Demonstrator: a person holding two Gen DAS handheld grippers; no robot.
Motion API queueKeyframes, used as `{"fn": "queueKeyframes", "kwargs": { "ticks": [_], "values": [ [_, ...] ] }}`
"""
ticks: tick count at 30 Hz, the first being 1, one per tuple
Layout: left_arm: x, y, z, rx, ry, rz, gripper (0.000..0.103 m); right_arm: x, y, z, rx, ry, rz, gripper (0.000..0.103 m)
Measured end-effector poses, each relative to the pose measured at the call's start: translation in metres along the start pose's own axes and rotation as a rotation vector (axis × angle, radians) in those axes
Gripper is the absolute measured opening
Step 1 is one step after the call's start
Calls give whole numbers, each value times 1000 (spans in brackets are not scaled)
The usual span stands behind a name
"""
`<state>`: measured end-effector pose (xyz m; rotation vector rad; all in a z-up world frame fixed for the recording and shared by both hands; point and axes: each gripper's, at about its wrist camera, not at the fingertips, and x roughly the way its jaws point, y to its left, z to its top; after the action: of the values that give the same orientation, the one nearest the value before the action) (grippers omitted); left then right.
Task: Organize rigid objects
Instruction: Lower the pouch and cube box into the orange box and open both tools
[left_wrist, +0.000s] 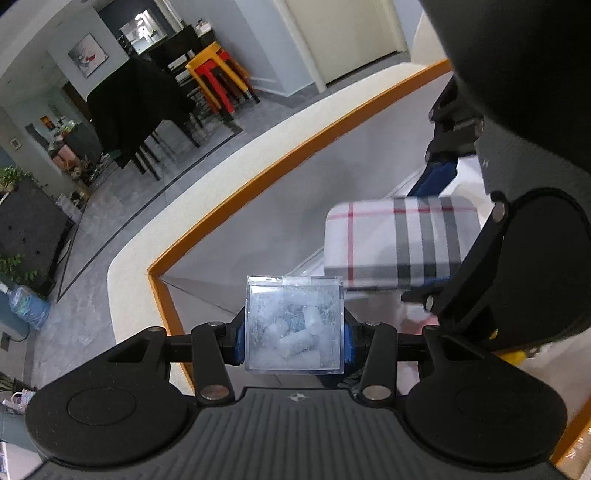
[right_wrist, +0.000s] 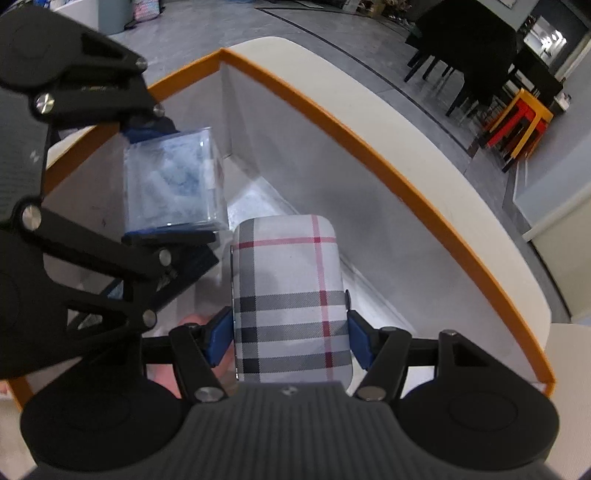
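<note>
Hovering inside orange rim (right_wrist: 369, 147); roomy.

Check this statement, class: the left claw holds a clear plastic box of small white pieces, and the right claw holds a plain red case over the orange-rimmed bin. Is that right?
Not quite. The case in the right claw is plaid, pale with grey and red stripes, as the right wrist view shows. The left claw does hold the clear plastic box, over the orange-rimmed bin.

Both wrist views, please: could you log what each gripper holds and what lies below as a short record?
left gripper: shut on clear plastic box of small white pieces
right gripper: shut on plaid case
below: white bin with orange rim
relation: both items held above the bin, side by side
background: black chairs, coloured stools
</note>
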<state>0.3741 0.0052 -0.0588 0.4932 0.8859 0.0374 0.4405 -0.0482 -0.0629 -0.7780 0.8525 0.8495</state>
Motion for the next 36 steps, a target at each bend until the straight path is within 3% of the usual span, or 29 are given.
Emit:
{"fn": "queueKeyframes", "kwargs": {
  "ticks": [10, 17, 26, 36],
  "values": [
    [7, 1, 3, 5, 18, 25, 52, 8, -4, 1, 4, 3, 13, 64],
    [7, -1, 8, 12, 19, 59, 65, 11, -11, 2, 35, -8, 39, 64],
    [2, -1, 5, 22, 21, 57, 66, 5, -12, 1, 70, -2, 41, 71],
    [-6, 3, 10, 29, 3, 60, 66, -5, -16, -5, 75, 7, 30, 71]
  ]
}}
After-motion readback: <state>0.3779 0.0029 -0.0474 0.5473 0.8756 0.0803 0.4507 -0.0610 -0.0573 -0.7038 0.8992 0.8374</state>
